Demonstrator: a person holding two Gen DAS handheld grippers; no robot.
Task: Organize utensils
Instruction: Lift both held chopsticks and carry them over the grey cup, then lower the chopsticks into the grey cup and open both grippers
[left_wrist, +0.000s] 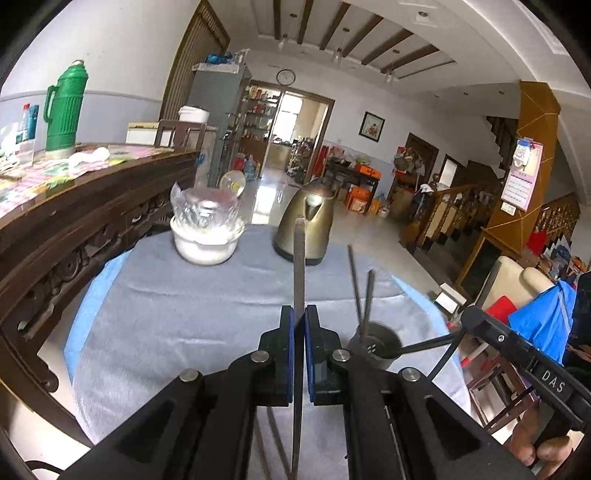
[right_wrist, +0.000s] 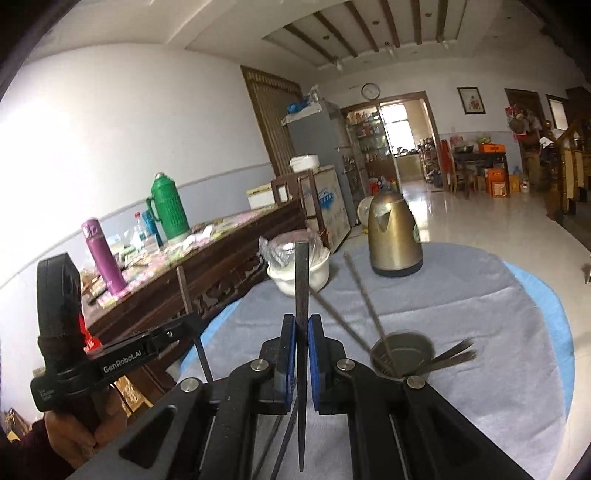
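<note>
Above surface (left_wrist: 177, 314): both jaws clamped on utensils, left (left_wrist: 299, 325) and right (right_wrist: 303, 332). Advise aligning tips over cup (right_wrist: 402, 350), lowering slowly, releasing inside.

- Two grippers: the left gripper (left_wrist: 299, 317) and the right gripper (right_wrist: 302, 325), each clamped on one flat utensil handle (left_wrist: 298, 266) (right_wrist: 302, 280).
- One metal cup (right_wrist: 402, 354).
- Loose utensils in the cup: perhaps four; motion blur makes this unsure.
- One kettle (right_wrist: 393, 236).
- One white bowl (left_wrist: 207, 243).
- One green thermos (left_wrist: 64, 107).
- One purple flask (right_wrist: 103, 258).
</note>
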